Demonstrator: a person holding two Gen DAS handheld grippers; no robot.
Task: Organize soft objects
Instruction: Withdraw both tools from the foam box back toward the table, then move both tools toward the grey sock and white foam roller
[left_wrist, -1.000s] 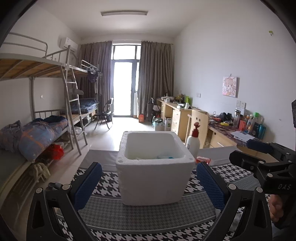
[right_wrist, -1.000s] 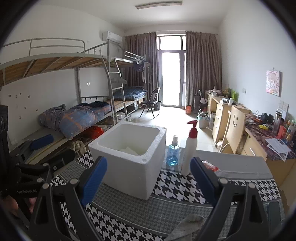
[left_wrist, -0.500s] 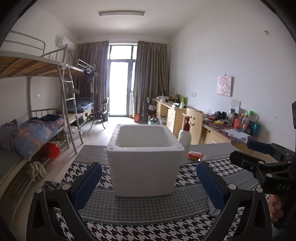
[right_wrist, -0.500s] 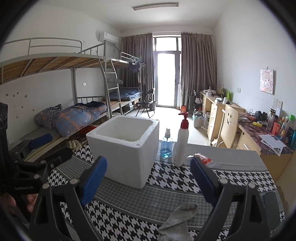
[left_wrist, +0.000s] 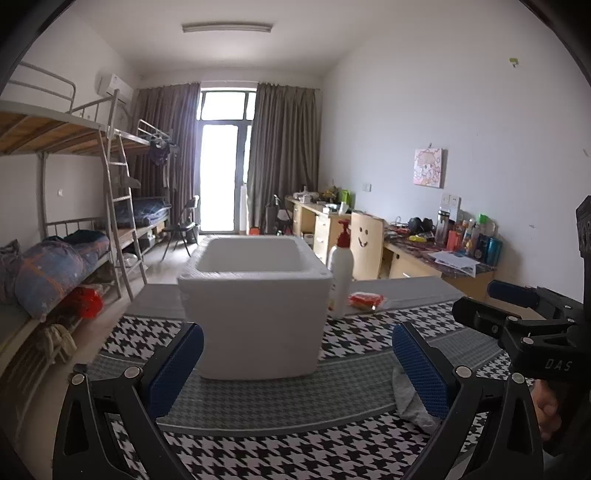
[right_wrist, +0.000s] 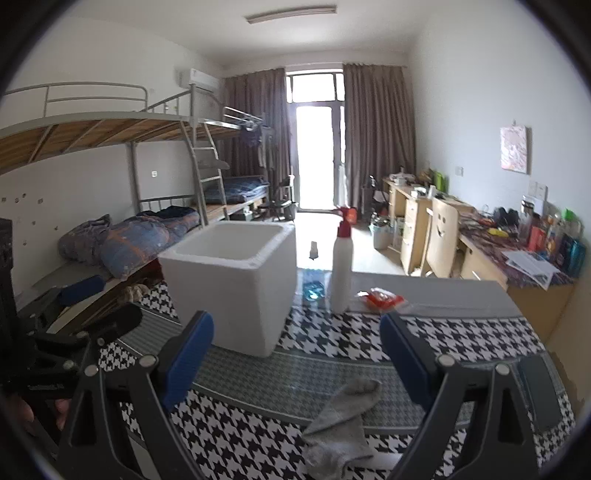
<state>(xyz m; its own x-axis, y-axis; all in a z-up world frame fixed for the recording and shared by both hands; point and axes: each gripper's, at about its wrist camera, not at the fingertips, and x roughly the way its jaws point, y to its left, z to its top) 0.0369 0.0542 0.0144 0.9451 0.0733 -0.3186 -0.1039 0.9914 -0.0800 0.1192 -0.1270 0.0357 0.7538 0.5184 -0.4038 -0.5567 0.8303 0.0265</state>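
Note:
A limp grey sock (right_wrist: 343, 424) lies on the houndstooth table cover (right_wrist: 461, 339), just ahead of and between the fingers of my right gripper (right_wrist: 295, 362), which is open and empty. In the left wrist view the same sock (left_wrist: 410, 402) peeks out from behind the right finger. My left gripper (left_wrist: 299, 369) is open and empty too, facing the near wall of the white foam box (left_wrist: 255, 314). The box (right_wrist: 236, 284) stands upright and open-topped; its inside is hidden from both views. Each gripper shows at the edge of the other's view.
A white pump bottle with a red top (right_wrist: 341, 273), a small blue bottle (right_wrist: 313, 284) and a red packet (right_wrist: 380, 297) stand behind and right of the box. A dark flat object (right_wrist: 543, 391) lies at the table's right edge. Bunk beds are left, desks right.
Both grippers have sunk lower and drawn back from the box, so its inside no longer shows. The grey sock has come into view in front of them. Both stayed open.

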